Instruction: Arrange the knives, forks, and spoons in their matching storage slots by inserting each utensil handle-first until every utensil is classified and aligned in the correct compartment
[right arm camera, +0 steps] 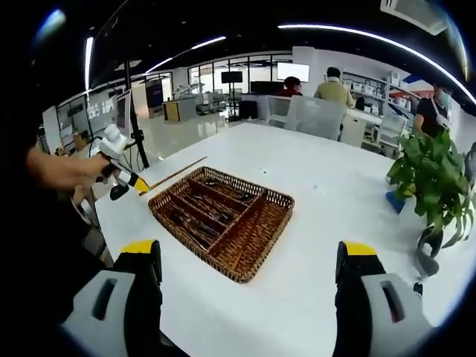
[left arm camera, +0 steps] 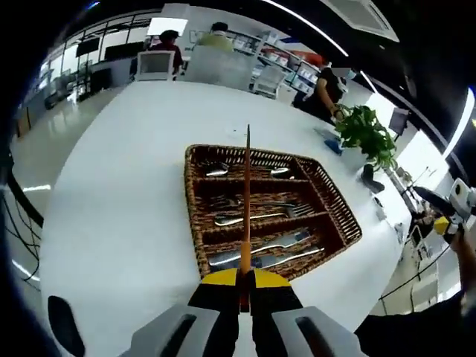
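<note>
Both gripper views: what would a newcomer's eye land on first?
The wicker tray in the middle of the white table, its compartments holding metal cutlery. Next, the thin orange stick clamped in the left gripper, reaching out over the tray; in the right gripper view it points at the tray's near corner. The right gripper stands wide open, and a green plant sits at the table's right edge.

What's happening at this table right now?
A person is sorting cutlery into a wicker tray on a white table. The left tool is shut on a thin orange stick, held above the tray. Its compartments already hold spoons, forks and knives. The right tool is open and holds nothing, on the tray's other side.
</note>
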A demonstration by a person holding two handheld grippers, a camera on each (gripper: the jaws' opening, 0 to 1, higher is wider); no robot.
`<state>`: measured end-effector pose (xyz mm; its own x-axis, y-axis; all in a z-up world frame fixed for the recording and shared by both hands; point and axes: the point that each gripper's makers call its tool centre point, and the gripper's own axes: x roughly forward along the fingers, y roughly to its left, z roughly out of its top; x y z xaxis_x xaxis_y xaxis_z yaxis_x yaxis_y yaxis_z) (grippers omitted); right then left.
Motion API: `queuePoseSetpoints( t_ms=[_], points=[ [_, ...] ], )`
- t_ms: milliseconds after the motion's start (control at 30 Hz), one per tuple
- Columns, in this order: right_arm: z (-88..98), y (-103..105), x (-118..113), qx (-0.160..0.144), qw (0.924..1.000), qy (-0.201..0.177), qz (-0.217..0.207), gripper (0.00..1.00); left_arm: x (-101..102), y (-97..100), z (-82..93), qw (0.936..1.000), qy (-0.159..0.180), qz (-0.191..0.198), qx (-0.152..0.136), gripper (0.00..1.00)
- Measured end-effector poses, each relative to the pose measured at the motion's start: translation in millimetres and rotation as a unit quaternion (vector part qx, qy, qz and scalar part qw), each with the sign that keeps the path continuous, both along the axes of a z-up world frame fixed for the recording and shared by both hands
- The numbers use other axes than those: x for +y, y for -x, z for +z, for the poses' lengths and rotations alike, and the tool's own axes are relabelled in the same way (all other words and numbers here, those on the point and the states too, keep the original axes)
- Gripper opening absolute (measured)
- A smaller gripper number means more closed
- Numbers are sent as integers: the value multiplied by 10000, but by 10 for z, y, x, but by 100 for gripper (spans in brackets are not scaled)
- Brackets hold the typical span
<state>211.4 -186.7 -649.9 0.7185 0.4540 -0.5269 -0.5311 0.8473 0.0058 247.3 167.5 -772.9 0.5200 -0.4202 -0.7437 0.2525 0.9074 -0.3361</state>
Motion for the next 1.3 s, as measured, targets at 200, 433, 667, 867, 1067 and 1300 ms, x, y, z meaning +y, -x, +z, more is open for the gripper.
queuePoseSetpoints(
  t_ms=[200,433,667,867,1067,1300],
  points=[
    [6,-38,-61,-72,9994,-155,296,99,-111,8,-7,9996,64,278,26,1],
    [-42,-22,-135,-43,9990,-123,416,99,-600,51,12,9982,474,364,83,1],
    [-79,10,-122,-58,9987,22,509,99,-1322,-24,-42,9966,800,71,193,1],
    [-44,23,-117,-76,9987,13,508,99,-1490,-159,-135,9981,574,-69,196,1],
    [-39,24,-141,-92,9989,6,469,99,-1656,-275,-84,9965,799,10,250,1],
    [-45,19,-159,-69,9987,11,507,99,-2020,-393,-100,9939,1049,95,325,1]
  ],
)
